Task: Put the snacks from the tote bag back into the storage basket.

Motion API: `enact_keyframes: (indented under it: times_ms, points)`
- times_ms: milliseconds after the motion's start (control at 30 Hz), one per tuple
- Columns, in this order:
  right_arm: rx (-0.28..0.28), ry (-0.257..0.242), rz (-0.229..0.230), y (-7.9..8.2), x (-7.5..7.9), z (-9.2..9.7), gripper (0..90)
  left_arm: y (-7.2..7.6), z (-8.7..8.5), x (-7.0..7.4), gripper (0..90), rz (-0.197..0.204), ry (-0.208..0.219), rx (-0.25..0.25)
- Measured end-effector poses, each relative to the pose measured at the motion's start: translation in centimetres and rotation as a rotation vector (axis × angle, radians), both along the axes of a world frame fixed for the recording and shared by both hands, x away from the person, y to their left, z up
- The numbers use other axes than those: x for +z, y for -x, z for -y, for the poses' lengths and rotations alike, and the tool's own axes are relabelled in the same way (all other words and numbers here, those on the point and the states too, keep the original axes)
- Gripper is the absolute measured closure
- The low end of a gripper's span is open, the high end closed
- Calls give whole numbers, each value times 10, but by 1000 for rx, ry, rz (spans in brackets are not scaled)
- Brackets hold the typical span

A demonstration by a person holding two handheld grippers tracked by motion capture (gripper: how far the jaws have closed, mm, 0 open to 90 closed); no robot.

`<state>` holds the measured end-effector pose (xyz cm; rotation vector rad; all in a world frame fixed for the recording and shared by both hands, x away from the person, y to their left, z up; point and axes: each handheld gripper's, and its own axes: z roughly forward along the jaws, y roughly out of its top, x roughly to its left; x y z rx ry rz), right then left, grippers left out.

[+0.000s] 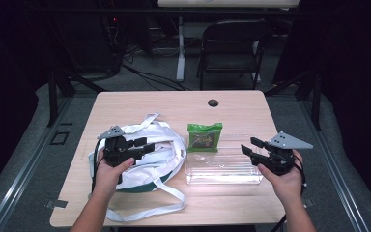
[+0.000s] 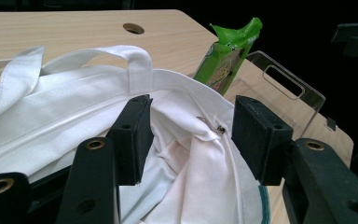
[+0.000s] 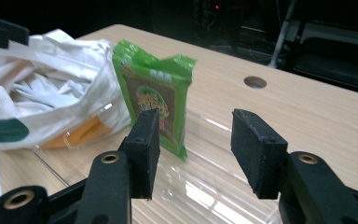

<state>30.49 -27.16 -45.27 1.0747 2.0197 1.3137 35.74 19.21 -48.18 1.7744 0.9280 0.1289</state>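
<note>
From the high view, your left tongs [image 1: 144, 146] hover over the white tote bag [image 1: 162, 150] on the left half of the table [image 1: 140, 104], jaws apart with nothing clamped, pointing toward the middle. The bag's straps loop out toward the near table edge and up toward the far side, so the space around that hand is cluttered with cloth. Your right tongs [image 1: 249, 146] sit at the right end of the clear plastic tray [image 1: 222, 169], jaws apart, close to the table's right edge. The green snack packet [image 1: 205, 137] stands at the tray's far left corner, just beside the bag. The far half of the table lies bare up to the round cable hole [image 1: 213, 103]. In the left gripper view, your left tongs [image 2: 189, 135] stand wide over the bag's open mouth, with white fabric and a zipper pull [image 2: 210, 125] between the pads; neither pad presses on the cloth. The packet [image 2: 226, 53] leans beyond the bag's rim, and the tray's handle cut-out [image 2: 283, 80] shows near the table's corner. In the right gripper view, your right tongs [image 3: 196, 149] are apart above the tray's floor [image 3: 205, 186], with the packet [image 3: 156, 100] upright just ahead of the left pad, not gripped. The bag [image 3: 51, 88] crowds the left; open table runs to the right.
</note>
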Motion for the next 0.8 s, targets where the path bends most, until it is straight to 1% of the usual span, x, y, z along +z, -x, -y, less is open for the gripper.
enact_keyframes:
  times_ms: [67, 100, 133, 167, 200, 267, 367, 467, 633, 667, 800]
  points:
    - [-3, 2, -1, 1, -2, 0, 523, 0, 0, 0, 469, 0, -1, 0]
    - [-13, -1, -10, 2, -7, 1, 525, 0, 0, 0, 469, -2, -1, 2]
    - [-13, -1, -10, 2, -7, 1, 525, 0, 0, 0, 468, -2, -1, 2]
    - [-21, 7, -13, 4, -11, 3, 526, 0, 0, -1, 466, -3, -4, 1]
    - [-21, 7, -13, 4, -11, 3, 526, 0, 0, -1, 466, -3, -5, 2]
    - [-28, 12, -16, 7, -19, 3, 525, -1, 0, -2, 465, -3, -12, 3]
    - [-32, 14, -18, 10, -23, 2, 524, -1, 0, -2, 465, -3, -12, 5]
    - [-26, 11, -8, 14, -31, 1, 523, -1, -1, -2, 464, -5, -16, 7]
    - [-17, 16, 6, 17, -37, -2, 523, -2, -1, -3, 464, -6, -17, 8]
    - [-16, 10, 13, 19, -40, -4, 522, -2, -1, -4, 465, -6, -15, 11]
    - [-10, 13, 16, 20, -44, -7, 518, -2, -2, -4, 464, -7, -17, 14]
